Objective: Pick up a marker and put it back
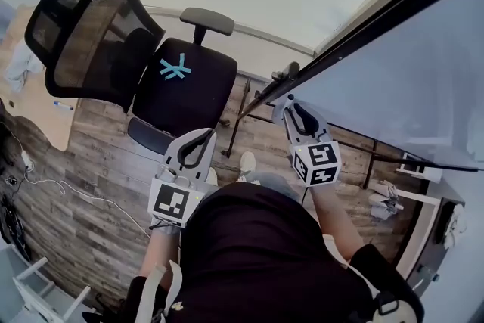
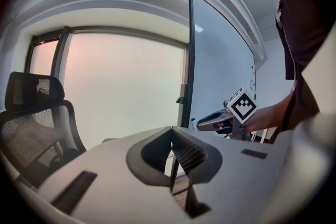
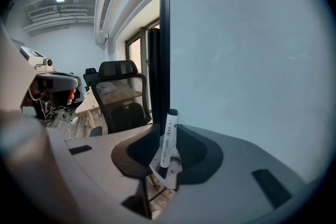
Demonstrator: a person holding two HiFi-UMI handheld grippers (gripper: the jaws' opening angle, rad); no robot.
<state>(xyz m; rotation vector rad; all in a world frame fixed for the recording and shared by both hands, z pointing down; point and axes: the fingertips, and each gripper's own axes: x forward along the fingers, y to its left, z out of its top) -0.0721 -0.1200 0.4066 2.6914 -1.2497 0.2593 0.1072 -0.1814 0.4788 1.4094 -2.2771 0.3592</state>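
Right gripper (image 3: pixel 167 162): grasping white black-capped marker (image 3: pixel 169 136), just beside glossy whiteboard (image 3: pixel 247 60).
Left gripper (image 2: pixel 176 157): clenched, empty.
Return: probably steady descent, late release.

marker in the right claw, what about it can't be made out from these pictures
Right gripper view: the marker has its lower end hidden between the jaws of the right claw, and its barrel print is too small to read.
Head view: the marker cannot be picked out behind the claw's body.
Right gripper view: the whiteboard has its lower edge covered by the claw.
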